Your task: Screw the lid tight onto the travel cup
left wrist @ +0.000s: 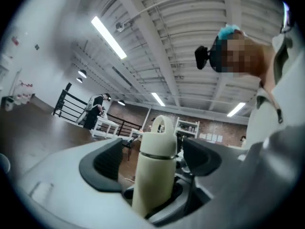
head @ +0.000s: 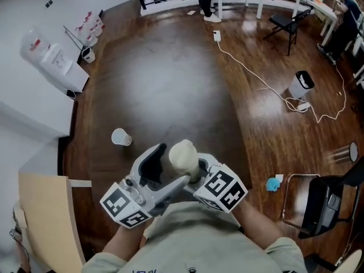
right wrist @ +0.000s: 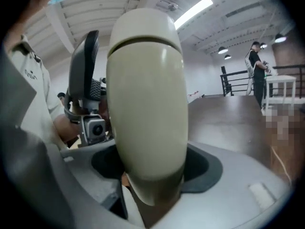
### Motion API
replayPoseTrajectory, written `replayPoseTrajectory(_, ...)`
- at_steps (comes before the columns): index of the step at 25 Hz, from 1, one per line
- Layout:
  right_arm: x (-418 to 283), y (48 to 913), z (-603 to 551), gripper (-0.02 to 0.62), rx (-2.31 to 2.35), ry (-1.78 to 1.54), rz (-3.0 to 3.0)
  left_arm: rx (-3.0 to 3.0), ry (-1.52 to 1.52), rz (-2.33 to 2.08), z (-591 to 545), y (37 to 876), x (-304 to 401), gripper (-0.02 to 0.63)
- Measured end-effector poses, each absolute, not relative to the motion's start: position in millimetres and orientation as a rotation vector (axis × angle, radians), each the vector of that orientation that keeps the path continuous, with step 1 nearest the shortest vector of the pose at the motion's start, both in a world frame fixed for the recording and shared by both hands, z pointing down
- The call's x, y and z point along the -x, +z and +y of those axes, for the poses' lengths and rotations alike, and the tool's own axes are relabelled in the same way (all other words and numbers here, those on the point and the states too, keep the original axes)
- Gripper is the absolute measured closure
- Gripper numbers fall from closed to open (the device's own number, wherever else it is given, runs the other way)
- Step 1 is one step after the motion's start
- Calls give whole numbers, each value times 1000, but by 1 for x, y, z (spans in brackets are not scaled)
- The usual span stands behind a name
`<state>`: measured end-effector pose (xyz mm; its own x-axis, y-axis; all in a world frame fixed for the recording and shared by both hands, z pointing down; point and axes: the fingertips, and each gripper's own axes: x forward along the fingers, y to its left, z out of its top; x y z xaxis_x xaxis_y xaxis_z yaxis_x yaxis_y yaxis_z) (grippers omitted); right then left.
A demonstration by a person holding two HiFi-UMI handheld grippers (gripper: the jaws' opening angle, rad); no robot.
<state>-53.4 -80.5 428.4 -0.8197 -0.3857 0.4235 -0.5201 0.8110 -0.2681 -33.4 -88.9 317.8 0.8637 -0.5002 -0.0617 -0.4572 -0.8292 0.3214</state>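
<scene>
A cream travel cup (head: 183, 155) is held in the air close in front of the person's chest. My right gripper (head: 199, 175) is shut on its lower body; in the right gripper view the cup (right wrist: 147, 94) fills the middle, and both dark pads (right wrist: 202, 168) press its sides. My left gripper (head: 162, 166) stands open around the cup. In the left gripper view the cup (left wrist: 152, 185) rises upright between the two pads (left wrist: 102, 163) with a gap on each side. Its lid (left wrist: 161, 142), which has a loop handle, sits on top.
Dark wooden floor lies below. A white paper cup (head: 120, 137) lies on it to the left. A pale wooden board (head: 45, 220) is at the lower left, a dark chair (head: 318, 203) and a blue scrap (head: 274, 183) at the right. A person (left wrist: 95, 109) stands by far railings.
</scene>
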Motion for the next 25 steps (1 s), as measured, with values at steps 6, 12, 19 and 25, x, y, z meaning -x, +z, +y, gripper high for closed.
replayPoseTrajectory(6, 54, 437, -81, 284, -779, 321, -2507, -2795, -118, -875, -81, 322, 31, 230)
replayPoseTrajectory(12, 58, 440, -73, 285, -736, 246, -2458, -2807, -122, -881, -78, 322, 36, 318)
replayPoseTrajectory(19, 56, 435, -58, 284, -608, 268, -2474, -2816, -147, -747, -70, 315, 34, 313)
replayPoseTrajectory(25, 59, 419, -25, 285, -220, 377, -2592, -2828, -182, -420, -53, 305, 30, 298)
